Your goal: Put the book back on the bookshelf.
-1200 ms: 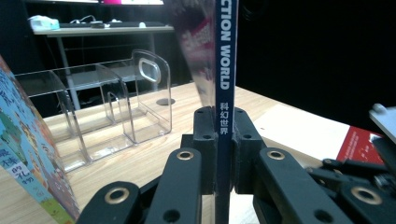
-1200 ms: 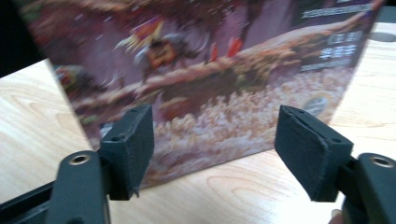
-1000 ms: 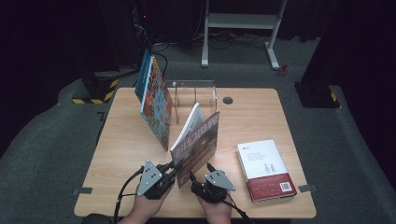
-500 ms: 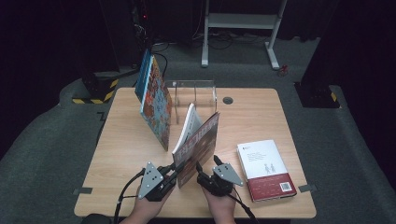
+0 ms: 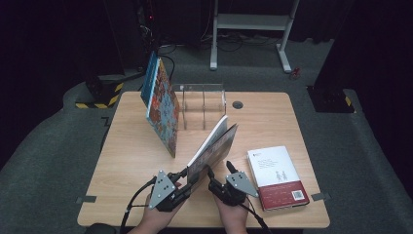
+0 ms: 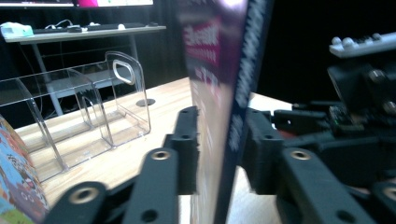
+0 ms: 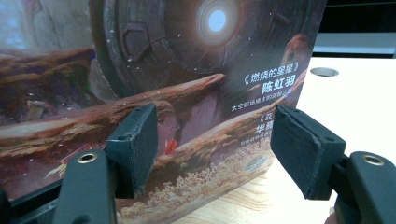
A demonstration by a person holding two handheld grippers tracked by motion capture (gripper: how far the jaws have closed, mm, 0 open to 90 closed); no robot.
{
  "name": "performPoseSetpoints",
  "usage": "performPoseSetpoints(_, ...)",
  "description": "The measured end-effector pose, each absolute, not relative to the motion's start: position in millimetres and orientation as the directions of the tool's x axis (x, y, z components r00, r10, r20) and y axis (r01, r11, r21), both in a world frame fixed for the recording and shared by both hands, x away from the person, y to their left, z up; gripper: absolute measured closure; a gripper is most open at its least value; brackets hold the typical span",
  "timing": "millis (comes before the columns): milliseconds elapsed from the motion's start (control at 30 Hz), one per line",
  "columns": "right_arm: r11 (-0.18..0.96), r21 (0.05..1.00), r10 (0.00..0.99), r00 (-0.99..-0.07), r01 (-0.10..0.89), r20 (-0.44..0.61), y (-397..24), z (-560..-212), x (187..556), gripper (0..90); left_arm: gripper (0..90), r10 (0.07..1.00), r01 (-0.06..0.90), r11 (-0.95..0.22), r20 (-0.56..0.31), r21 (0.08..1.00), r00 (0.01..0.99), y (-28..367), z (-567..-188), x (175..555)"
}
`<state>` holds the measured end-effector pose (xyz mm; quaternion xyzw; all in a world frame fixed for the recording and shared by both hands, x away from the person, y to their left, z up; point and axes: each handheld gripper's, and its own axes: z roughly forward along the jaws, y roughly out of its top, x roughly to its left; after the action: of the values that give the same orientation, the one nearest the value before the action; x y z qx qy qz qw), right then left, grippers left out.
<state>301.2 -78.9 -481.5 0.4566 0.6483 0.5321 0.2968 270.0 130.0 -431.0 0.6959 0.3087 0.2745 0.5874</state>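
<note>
Two tongs are at one book, and neither has a firm hold on it, which is my worry. The book (image 5: 214,146) stands on its lower edge near the front of the table (image 5: 131,146), tilted, with its top leaning away toward the clear rack (image 5: 203,105). My left tongs (image 5: 186,176) have its near edge between the jaws, but those jaws have just been opening. In the left gripper view the pads (image 6: 187,149) sit just beside the covers rather than pinching them, so I count them as apart. My right tongs (image 5: 219,170) are also apart. Their pads (image 7: 140,140) face the picture cover from close by with nothing between them.

With nothing clamping it, I judge the book could tip. It leans already, and a nudge from either jaw as I shift could send it flat onto the wood, or over toward the red and white book (image 5: 277,175) lying to its right. Its lower edge could also slide on the smooth top. The cover looks to be standing a little off the pages, so a careless regrip might catch only the cover and let the pages flop open. If I push it on toward the rack while it is this loose, it may knock the colourful book (image 5: 163,109) propped up at the rack's left end.
</note>
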Motion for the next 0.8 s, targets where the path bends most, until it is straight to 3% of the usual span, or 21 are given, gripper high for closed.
performPoseSetpoints(133,0.019,0.963,0.905,-0.414,0.268,0.098,-76.9,-480.3,301.2,32.7,61.3,0.771,0.120,-0.147,0.037,0.982,0.636,120.8,-421.6,278.3)
performPoseSetpoints(367,0.023,0.962,0.904,-0.417,0.273,0.097,-77.1,-479.8,301.8,32.6,81.7,0.791,0.115,-0.172,0.068,0.978,0.608,123.2,-422.0,282.7)
performPoseSetpoints(800,0.040,0.955,0.906,-0.414,0.295,0.091,-87.3,-482.3,297.5,32.7,83.4,0.763,0.106,-0.175,0.067,0.979,0.643,123.6,-422.3,282.1)
